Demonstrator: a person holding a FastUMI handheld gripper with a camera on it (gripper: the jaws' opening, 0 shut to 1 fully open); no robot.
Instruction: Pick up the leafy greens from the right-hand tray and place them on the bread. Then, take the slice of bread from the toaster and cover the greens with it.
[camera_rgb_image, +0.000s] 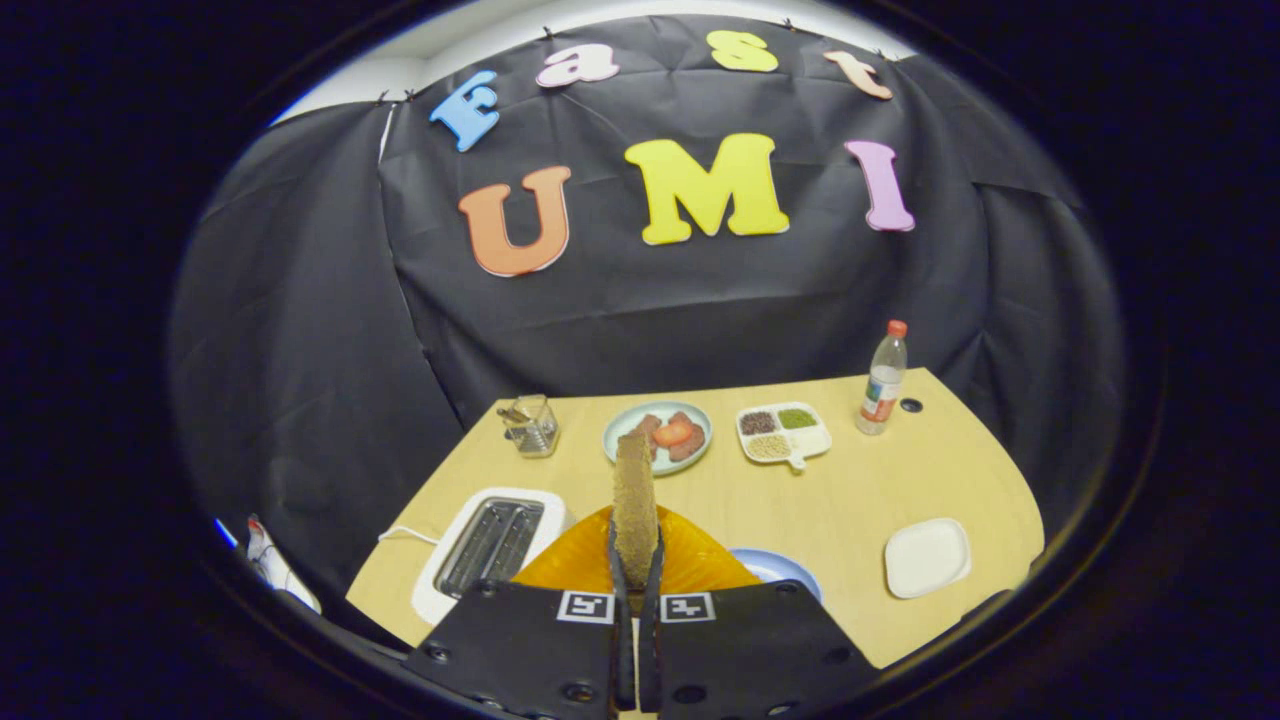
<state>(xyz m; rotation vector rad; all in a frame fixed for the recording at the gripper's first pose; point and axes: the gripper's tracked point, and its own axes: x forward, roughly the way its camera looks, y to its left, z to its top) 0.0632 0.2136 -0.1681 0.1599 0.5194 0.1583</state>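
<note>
Brown bread slice (634, 505) stands upright, clamped edge-on btwn both fingers of the gripper (636, 575), above an orange plate (700, 560). White toaster (490, 548) sits at table's (850, 500) near-left edge, slots empty. Greens can't be made out. Bottle (883, 380) at far-right corner.

Along the table's (850, 500) far edge stands a clear glass jar (531, 425) toward the left corner, then a plate of sliced meats (657, 436), a divided snack dish (783, 434), and a red-capped bottle (883, 378) at the right corner.
</note>
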